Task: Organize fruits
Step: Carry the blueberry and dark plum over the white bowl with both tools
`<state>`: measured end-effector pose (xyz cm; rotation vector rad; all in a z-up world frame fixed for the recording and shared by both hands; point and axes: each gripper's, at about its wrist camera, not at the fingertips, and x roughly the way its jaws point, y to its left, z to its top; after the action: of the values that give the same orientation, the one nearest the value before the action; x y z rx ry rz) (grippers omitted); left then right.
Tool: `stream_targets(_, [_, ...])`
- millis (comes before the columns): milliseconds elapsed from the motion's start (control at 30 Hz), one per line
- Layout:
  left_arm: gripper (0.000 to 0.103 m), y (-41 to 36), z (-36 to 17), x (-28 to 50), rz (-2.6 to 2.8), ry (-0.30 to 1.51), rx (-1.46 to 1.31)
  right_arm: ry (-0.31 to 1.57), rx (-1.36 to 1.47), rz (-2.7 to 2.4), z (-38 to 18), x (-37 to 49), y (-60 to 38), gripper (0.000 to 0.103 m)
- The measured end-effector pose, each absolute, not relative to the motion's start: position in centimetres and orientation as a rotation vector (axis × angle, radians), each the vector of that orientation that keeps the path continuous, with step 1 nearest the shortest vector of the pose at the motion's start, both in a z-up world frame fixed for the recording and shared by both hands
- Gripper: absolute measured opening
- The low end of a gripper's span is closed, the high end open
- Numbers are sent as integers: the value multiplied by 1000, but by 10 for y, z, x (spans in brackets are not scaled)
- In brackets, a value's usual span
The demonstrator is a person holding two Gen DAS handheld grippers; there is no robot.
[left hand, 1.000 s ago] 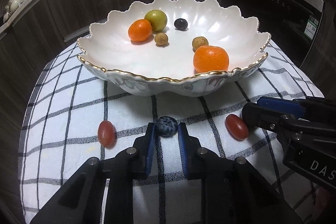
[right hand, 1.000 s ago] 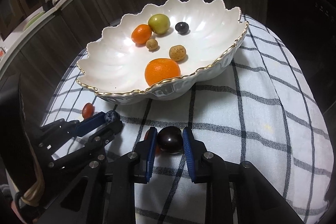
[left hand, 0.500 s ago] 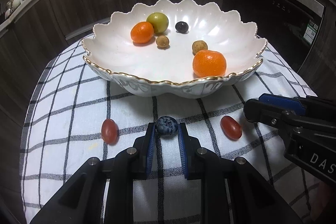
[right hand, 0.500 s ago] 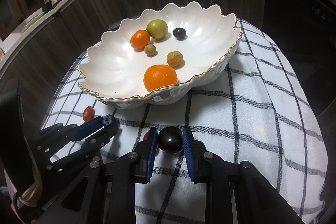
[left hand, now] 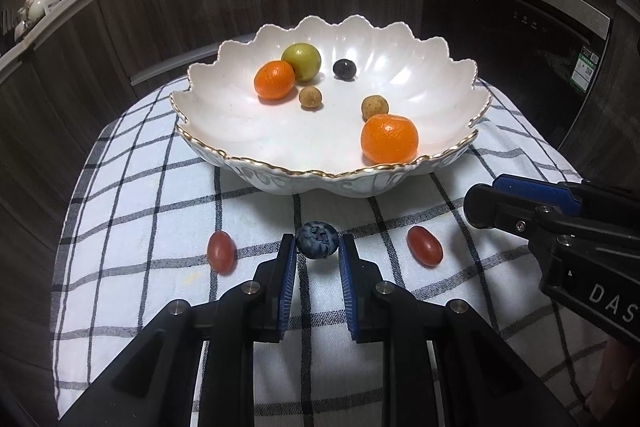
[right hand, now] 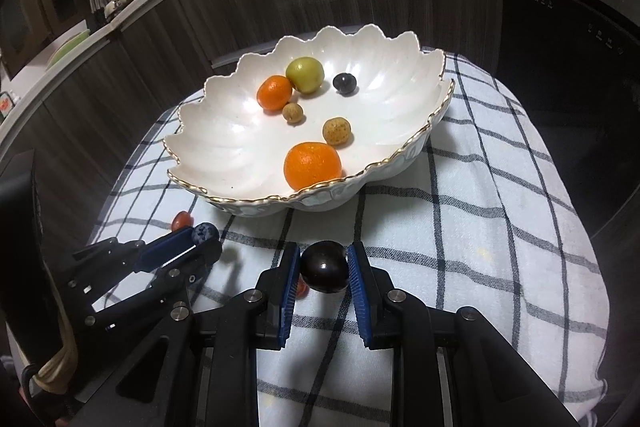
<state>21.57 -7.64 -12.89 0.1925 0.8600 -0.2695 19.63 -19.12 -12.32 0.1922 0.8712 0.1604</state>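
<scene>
From the left wrist view, the left hand-held gripper (left hand: 318, 251) is clenched on a blueberry (left hand: 318, 245), pinched right at the tips, and the scalloped white bowl (left hand: 280, 171) sits dead ahead on the far side, so the way in looks like straight forward and up over the gold rim. Two red grape tomatoes lie on the checked cloth (left hand: 140, 211), one to the left (left hand: 221, 257) and one to the right (left hand: 425, 245), both a bit nearer than the bowl. Over in the right wrist view, the right hand-held gripper (right hand: 323, 269) is grasping a dark plum-looking fruit (right hand: 324, 271), and here the bowl lies ahead but slightly left. I'd guess the right one has the trickier line, since the big orange (right hand: 313, 165) sits just inside the near rim there.
</scene>
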Motion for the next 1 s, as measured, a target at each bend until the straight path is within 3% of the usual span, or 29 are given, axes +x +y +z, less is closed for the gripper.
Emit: stream_targets(1000, [22,-73,-70,205,-256,761,176,752,196,163,-75,187,-199,26])
